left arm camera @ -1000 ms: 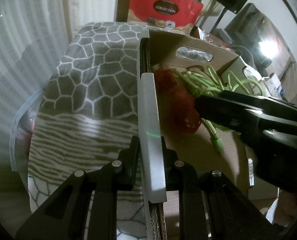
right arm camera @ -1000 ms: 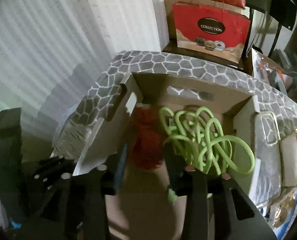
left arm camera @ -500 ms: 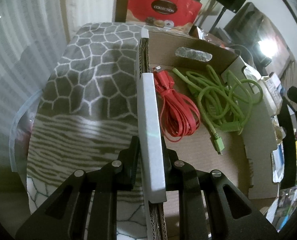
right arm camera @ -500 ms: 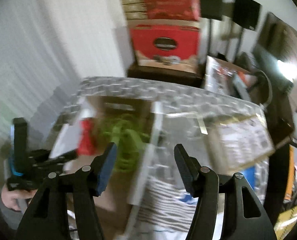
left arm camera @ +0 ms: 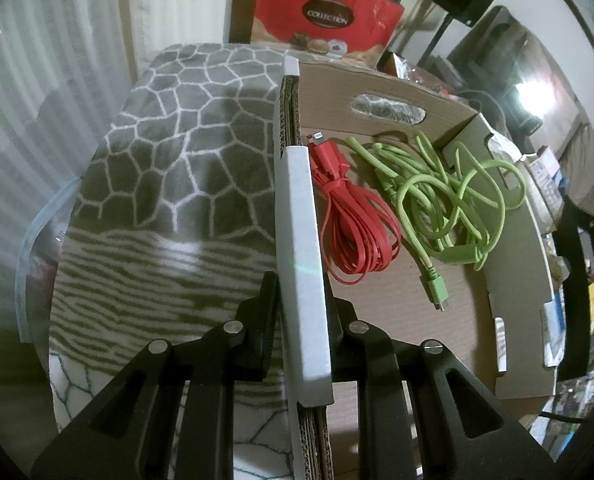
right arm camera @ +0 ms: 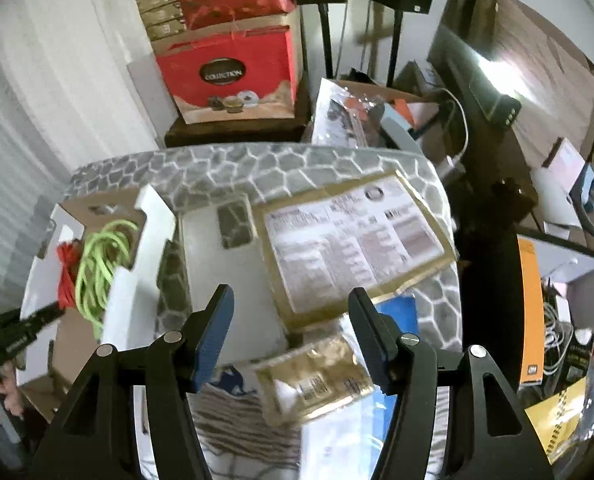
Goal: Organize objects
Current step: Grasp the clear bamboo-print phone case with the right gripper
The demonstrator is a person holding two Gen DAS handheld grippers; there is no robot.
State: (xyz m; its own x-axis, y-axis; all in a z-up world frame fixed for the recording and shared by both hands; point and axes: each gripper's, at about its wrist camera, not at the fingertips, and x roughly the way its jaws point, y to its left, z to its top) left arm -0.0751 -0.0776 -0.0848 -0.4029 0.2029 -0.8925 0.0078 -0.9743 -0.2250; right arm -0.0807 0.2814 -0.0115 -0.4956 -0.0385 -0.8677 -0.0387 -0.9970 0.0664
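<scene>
**Left gripper clamps the box wall; right gripper hangs spread over the packets**

The left gripper (left arm camera: 301, 300) is clenched on the near side wall of the cardboard box (left arm camera: 449, 292), one finger outside against the blanket (left arm camera: 169, 168) and one inside the box. The wall's white top edge runs straight away between the fingers. Just inside that wall lies a bundled red cable (left arm camera: 353, 220), its plug end pointing toward the far wall. Beside it, further right on the box floor, sits a loose tangle of green cable (left arm camera: 453, 196), one plug trailing toward the near side. The far wall has an oval handle cut-out. Beyond the box stands a red gift bag (left arm camera: 329, 20) marked COLLECTION.

The right gripper (right arm camera: 291, 334) is released, its fingers spread wide with nothing between them. It hangs above a small gold packet (right arm camera: 317, 380) lying on the blanket. Further on lies a large flat gold packet (right arm camera: 353, 240) with a printed white label, and to its left a white flat sheet with a window. The box, with both cables inside, sits at the far left in this view.
</scene>
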